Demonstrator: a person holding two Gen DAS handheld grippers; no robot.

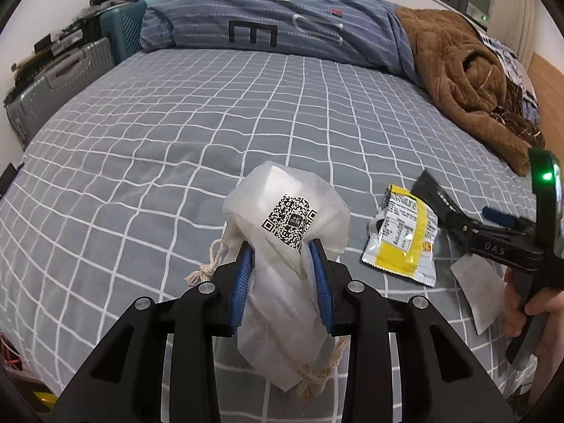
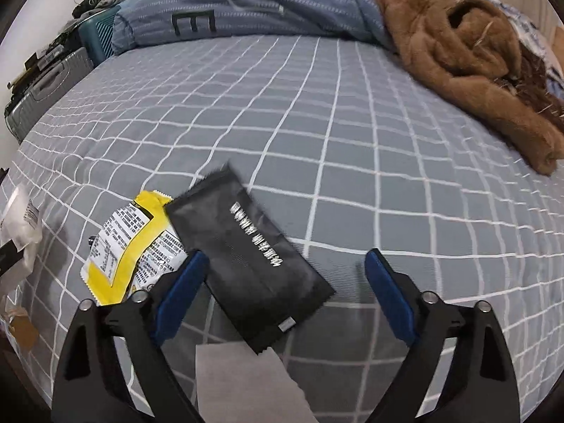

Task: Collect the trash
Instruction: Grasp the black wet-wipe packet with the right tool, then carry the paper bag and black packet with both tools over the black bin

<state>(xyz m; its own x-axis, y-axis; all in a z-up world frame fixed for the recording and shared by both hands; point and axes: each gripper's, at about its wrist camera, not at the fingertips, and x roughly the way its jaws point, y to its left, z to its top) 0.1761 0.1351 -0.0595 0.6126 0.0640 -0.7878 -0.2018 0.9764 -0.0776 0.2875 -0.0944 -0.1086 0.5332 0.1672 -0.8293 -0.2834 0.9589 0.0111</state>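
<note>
Between spread right fingers (image 2: 283,264), black packet (image 2: 250,261), left fingers (image 1: 283,257) clamping white bag (image 1: 282,246)

Grey/white-check sheet (image 2: 317,141), black packet (image 2: 246,261), yellow/white wrapper (image 2: 120,246), brown blanket (image 2: 458,42).

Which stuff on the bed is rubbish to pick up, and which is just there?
For the job:
- white drawstring bag, clamped in the left gripper
- yellow snack wrapper
- black sachet
- grey tissue
- right gripper, open above them

Just lying about:
- brown fleece
- blue duvet
- suitcases
</note>
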